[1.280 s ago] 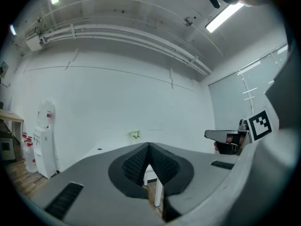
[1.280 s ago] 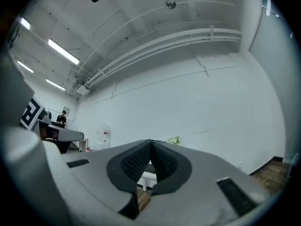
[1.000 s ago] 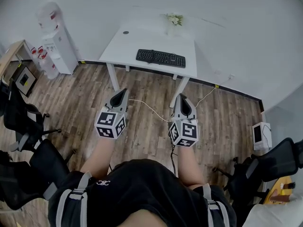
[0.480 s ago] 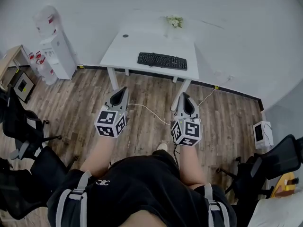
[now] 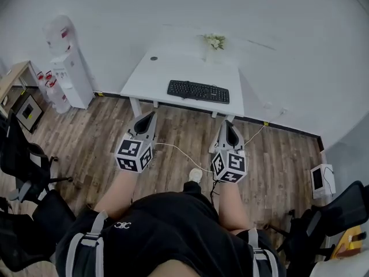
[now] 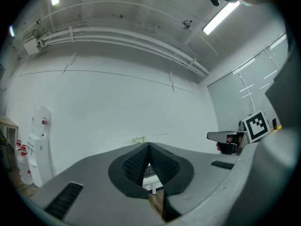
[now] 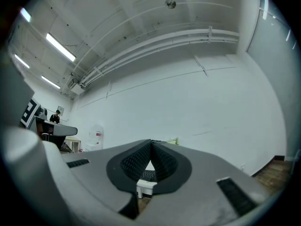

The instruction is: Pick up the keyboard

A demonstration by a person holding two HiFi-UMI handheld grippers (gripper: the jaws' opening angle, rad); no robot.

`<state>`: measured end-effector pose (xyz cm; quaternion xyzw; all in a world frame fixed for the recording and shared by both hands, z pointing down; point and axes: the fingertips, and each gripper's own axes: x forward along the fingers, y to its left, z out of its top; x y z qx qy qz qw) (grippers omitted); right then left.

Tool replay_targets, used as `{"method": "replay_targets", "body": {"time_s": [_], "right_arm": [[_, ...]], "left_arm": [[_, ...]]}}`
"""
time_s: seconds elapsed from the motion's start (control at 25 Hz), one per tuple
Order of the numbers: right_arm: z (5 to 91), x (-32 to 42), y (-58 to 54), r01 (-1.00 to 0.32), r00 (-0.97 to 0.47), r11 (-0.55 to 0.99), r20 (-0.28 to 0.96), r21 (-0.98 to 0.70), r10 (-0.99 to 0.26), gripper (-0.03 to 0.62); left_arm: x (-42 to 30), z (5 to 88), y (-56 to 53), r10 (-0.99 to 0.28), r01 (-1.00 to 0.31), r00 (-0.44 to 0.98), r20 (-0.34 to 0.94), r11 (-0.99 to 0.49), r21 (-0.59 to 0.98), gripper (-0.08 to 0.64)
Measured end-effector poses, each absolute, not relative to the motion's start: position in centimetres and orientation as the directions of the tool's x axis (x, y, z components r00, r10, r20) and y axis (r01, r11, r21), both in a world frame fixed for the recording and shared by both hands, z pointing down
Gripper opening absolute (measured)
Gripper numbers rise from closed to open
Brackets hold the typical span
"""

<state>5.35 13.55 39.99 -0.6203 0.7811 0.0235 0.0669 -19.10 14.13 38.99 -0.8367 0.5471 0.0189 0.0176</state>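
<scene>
A black keyboard (image 5: 198,91) lies near the front edge of a white desk (image 5: 155,77) against the far wall in the head view. My left gripper (image 5: 151,115) and right gripper (image 5: 229,123) are held out level above the wood floor, well short of the desk, both shut with nothing between the jaws. In the left gripper view the shut jaws of the left gripper (image 6: 148,147) hide most of the desk; a sliver of keyboard (image 6: 149,171) shows through the gap. In the right gripper view the keyboard (image 7: 149,175) peeks past the shut right gripper (image 7: 151,145).
A small vase of flowers (image 5: 214,41) stands at the desk's back edge. A water dispenser (image 5: 72,74) stands left of the desk. Black office chairs (image 5: 26,166) crowd the left and the right (image 5: 334,212). A white cable (image 5: 179,150) runs across the floor.
The person has stepped forward: the desk and keyboard sit a little lower and nearer in the head view, and both grippers have advanced with the body. A shoe now shows between the arms.
</scene>
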Motion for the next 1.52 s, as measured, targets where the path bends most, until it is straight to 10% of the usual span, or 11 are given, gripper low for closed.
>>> {"method": "replay_targets", "body": {"time_s": [1.52], "right_arm": [[47.9, 18.6, -30.6, -0.970, -0.239, 0.231, 0.102, -0.078, -0.966, 0.005]], "left_arm": [[-9.8, 45.6, -28.7, -0.940, -0.953, 0.297, 0.168, -0.304, -0.014, 0.000]]}}
